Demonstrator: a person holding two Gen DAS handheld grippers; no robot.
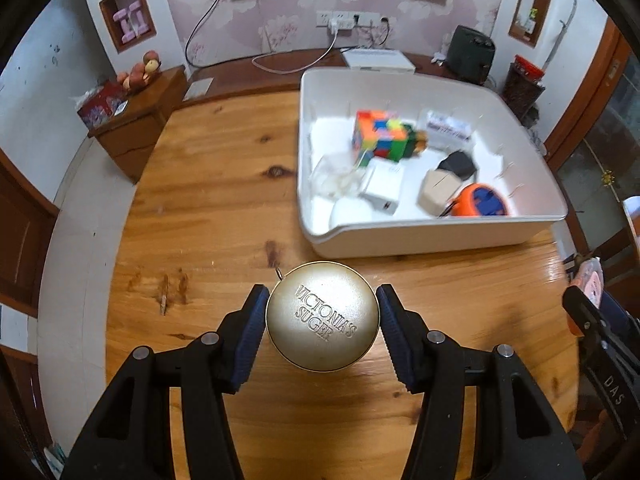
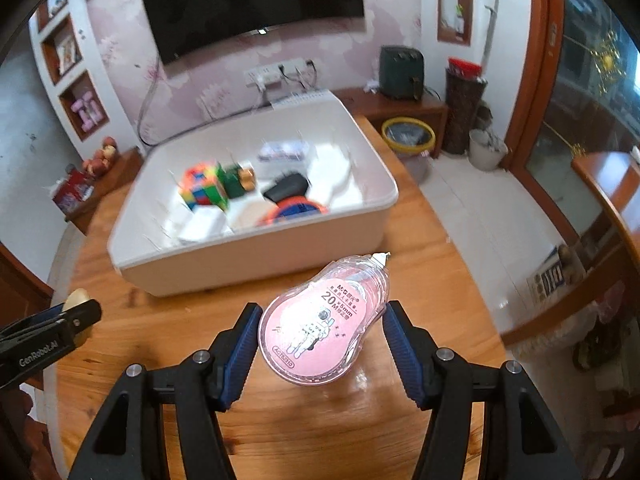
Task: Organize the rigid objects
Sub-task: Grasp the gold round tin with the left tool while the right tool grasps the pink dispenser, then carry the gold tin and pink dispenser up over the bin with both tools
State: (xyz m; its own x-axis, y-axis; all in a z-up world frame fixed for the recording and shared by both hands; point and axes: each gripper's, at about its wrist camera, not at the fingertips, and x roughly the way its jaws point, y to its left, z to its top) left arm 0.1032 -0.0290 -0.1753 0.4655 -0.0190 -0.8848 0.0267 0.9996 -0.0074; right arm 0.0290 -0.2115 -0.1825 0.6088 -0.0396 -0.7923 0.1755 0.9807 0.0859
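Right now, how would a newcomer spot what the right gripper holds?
Look in front of the white bin on the wooden table. The right gripper grips a correction tape: clear shell, pink astronaut label, unlike the gold tin in the left gripper.

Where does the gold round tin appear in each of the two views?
Left wrist view: the gold round tin is at lower centre, gripped between the left tongs.
Right wrist view: only a gold sliver shows at the far left edge, behind the left tongs.
Shared landmark: the white bin on the wooden table, holding a colourful cube.
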